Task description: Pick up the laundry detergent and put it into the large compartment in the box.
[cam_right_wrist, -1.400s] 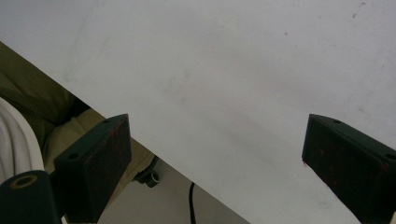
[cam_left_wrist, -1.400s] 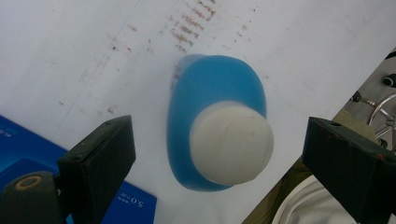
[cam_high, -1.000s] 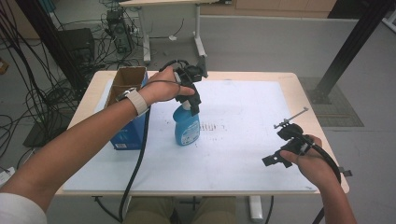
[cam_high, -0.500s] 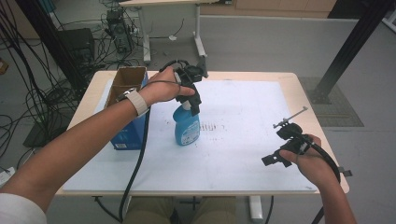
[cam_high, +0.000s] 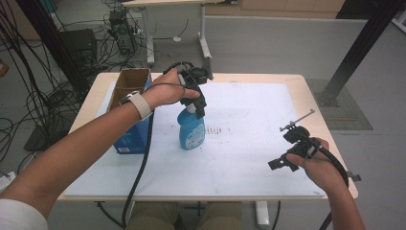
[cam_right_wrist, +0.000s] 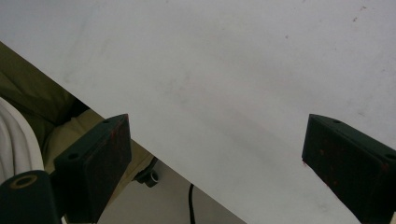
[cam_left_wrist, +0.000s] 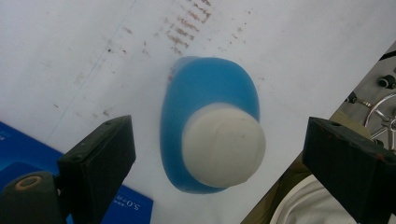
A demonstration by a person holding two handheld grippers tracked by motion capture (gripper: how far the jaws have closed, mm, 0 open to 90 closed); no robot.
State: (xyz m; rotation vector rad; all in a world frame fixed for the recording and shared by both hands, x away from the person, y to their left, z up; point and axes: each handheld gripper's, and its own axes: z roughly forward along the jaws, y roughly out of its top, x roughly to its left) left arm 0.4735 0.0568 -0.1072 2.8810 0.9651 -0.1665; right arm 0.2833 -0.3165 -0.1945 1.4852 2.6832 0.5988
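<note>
Two grippers in hand: I held the left gripper [cam_high: 197,103] above the blue bottle [cam_high: 191,129] mid-worktop [cam_high: 249,143], jaws wide, cap between them untouched. Right gripper [cam_high: 282,160] hung over the near edge, jaws wide, empty.

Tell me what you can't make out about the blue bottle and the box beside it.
- Blue bottle label: high view, too small to read.
- Bottle neck: high view, left gripper covers it; left gripper view, white cap hides it.
- Cardboard box contents: high view, forearm crosses it.
- Blue box print: left gripper view, cut off by the edge.
</note>
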